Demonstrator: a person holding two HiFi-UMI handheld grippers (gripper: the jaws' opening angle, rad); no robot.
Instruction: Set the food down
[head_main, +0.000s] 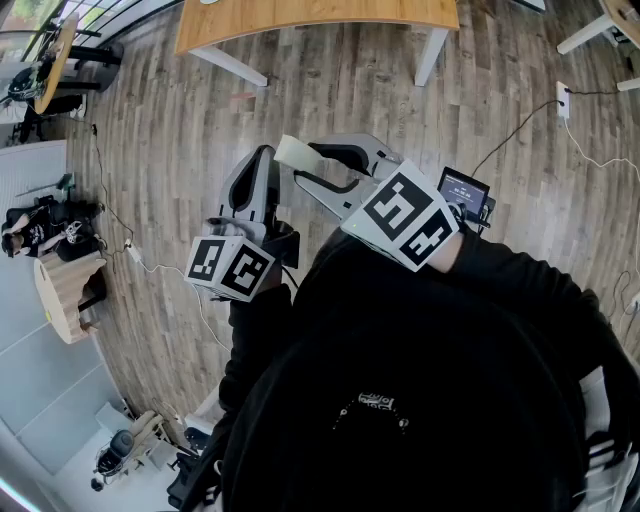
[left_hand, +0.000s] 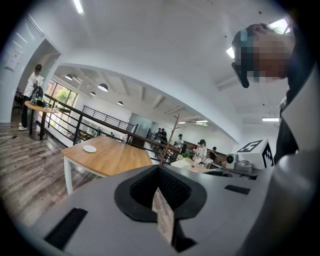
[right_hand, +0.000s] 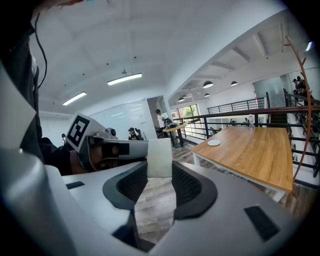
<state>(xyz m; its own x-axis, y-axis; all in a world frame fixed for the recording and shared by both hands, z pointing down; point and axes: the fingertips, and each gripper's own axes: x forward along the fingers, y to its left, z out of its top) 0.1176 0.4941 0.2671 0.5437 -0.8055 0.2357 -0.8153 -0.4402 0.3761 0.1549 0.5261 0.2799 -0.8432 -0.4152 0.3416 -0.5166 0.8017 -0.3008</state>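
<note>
The right gripper (right_hand: 160, 171) clamps a pale, smooth, rectangular food block (right_hand: 160, 152). The left gripper (left_hand: 159, 176) is closed and empty. Bare plank floor (head_main: 350, 90) separates both from the wooden table (right_hand: 250, 145).

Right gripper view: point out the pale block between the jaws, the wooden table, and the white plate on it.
pale block (right_hand: 160, 157): right gripper view, its front face.
wooden table (right_hand: 260, 150): right gripper view, bare top.
white plate (right_hand: 213, 143): right gripper view, its middle.

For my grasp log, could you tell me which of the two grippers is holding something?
The right gripper, with a pale block clamped between its jaws; the left gripper is shut on nothing.
</note>
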